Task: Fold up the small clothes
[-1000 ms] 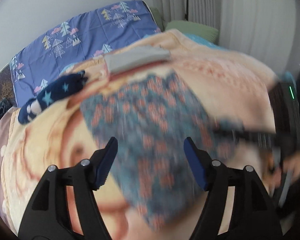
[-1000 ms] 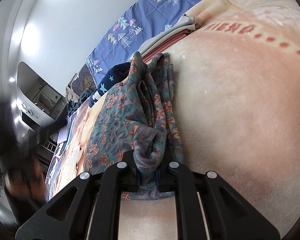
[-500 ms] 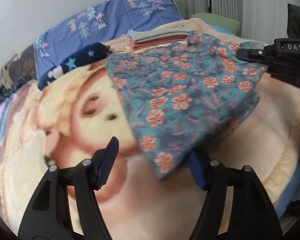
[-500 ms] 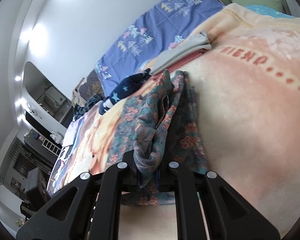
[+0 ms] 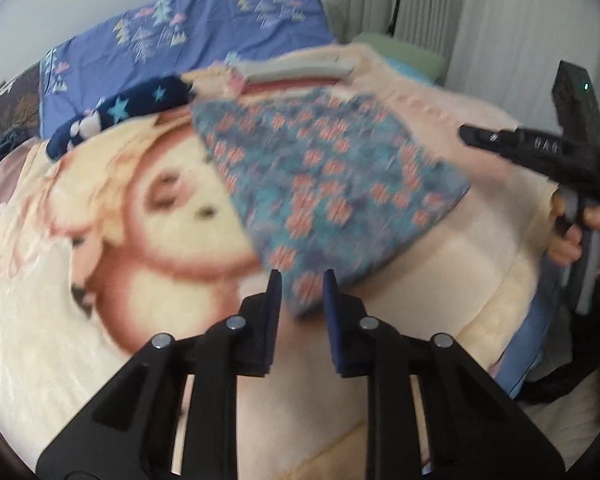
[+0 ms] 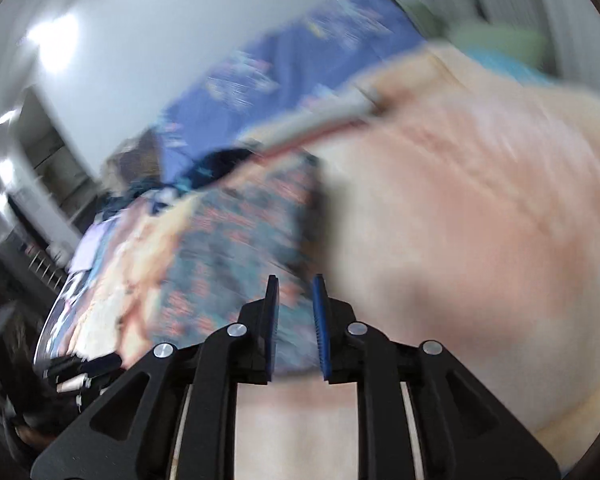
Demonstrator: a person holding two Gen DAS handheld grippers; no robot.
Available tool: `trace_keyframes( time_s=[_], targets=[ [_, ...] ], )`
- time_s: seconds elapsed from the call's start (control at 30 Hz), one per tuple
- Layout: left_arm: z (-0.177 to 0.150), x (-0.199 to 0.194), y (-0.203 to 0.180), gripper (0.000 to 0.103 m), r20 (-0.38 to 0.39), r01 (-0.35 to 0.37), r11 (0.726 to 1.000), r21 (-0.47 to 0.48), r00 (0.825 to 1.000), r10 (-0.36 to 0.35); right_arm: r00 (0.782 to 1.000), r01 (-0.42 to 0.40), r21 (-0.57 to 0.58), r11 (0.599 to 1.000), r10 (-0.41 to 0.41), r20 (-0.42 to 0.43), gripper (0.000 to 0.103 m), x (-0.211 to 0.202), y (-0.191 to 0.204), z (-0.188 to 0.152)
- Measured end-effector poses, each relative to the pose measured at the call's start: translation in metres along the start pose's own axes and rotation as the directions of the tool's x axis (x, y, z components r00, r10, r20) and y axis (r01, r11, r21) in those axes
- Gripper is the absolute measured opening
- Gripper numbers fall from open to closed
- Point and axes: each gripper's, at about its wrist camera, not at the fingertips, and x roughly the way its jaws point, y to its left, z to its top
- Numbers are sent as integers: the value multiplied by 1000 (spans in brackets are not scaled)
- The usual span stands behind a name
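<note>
Thin floral cloth (image 5: 332,184) lies soft and light on the bed's blanket (image 5: 440,280); its near corner sits between the closing jaws of the left tool (image 5: 300,300), a good hold. From the right view, the right tool (image 6: 296,312) is opening, cloth (image 6: 236,248) blurred behind.
</note>
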Motion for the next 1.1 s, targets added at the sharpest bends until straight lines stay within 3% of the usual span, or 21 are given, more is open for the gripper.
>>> trace_keyframes(
  time_s=[0.07, 0.1, 0.17, 0.2, 0.23, 0.37, 0.47, 0.5, 0.57, 0.6, 0.7, 0.73, 0.9, 0.93, 0.97, 1.03, 1.1],
  targets=[
    [8, 15, -5, 21, 7, 12, 1000, 14, 1000, -12, 1000, -4, -47, 999, 3, -28, 18, 16, 9, 1],
    [9, 29, -6, 21, -13, -1, 1000, 22, 1000, 1, 998, 31, -65, 997, -35, -60, 18, 29, 8, -1],
    [1, 66, -6, 21, -98, -68, 997, 36, 993, 71, 960, 209, -103, 972, -224, -166, 13, 68, -8, -13],
    [-6, 74, -6, 21, -106, -67, 997, 34, 992, 70, 952, 233, -101, 967, -248, -179, 18, 77, -17, -20],
    [-8, 73, -8, 21, -89, -69, 997, 32, 993, 71, 958, 223, -62, 973, -231, -168, 27, 73, -25, -24],
    [-2, 56, -13, 21, -74, -54, 998, 33, 996, 57, 954, 260, -83, 962, -269, -133, 27, 54, -18, -12],
    [14, 38, -9, 21, 11, -16, 999, 30, 1000, 16, 972, 220, -151, 964, -230, -54, 27, 42, 2, 6],
    [21, 37, -7, 21, 34, -12, 999, 32, 999, 11, 977, 198, -174, 965, -209, -46, 26, 44, 5, 13],
    [34, 43, -4, 22, 56, -31, 999, 33, 998, 29, 983, 162, -213, 963, -177, -55, 13, 61, 13, 24],
    [38, 51, -2, 22, 50, -46, 998, 32, 998, 44, 980, 164, -224, 961, -185, -76, 12, 70, 12, 25],
    [35, 94, 12, 40, -52, -156, 987, 26, 986, 157, 928, 283, -224, 933, -325, -181, 7, 115, -10, 16],
    [29, 102, 16, 47, -60, -160, 987, 16, 985, 160, 923, 298, -212, 931, -338, -185, 5, 119, -18, 11],
    [32, 85, 31, 47, -39, -84, 996, -35, 996, 82, 957, 216, -155, 964, -241, -161, 10, 94, -28, 28],
    [35, 81, 35, 49, -31, -81, 996, -39, 996, 80, 967, 191, -126, 974, -209, -147, 17, 88, -33, 35],
    [38, 77, 41, 54, -18, -75, 996, -53, 997, 74, 974, 169, -100, 980, -182, -134, 33, 84, -37, 42],
    [45, 77, 52, 57, -2, -61, 994, -86, 998, 62, 980, 137, -60, 989, -144, -137, 38, 87, -46, 53],
    [51, 83, 63, 57, -10, -64, 991, -118, 998, 64, 975, 95, -32, 995, -100, -197, 39, 100, -58, 59]
  ],
)
